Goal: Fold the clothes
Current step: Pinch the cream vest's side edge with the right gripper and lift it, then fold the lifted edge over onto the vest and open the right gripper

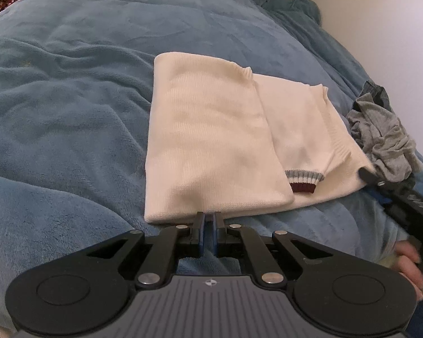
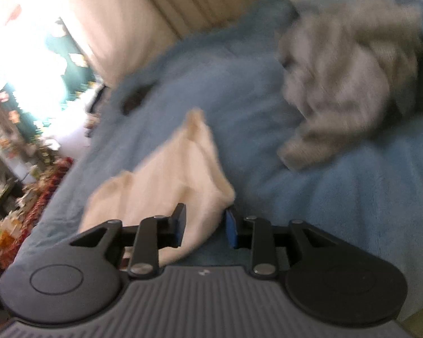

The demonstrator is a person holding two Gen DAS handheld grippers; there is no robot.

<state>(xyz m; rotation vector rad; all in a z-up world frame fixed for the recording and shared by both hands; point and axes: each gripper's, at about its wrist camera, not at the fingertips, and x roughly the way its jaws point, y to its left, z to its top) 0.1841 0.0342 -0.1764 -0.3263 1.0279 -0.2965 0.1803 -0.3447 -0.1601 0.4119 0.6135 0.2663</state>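
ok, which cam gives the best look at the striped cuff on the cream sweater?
Left wrist: the striped cuff lies sharp and unobstructed on the cream sweater. Right wrist view is motion-blurred, showing only a bunched corner of the sweater, no cuff.

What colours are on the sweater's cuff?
Grey and white stripes with a maroon edge on the cuff; left wrist view.
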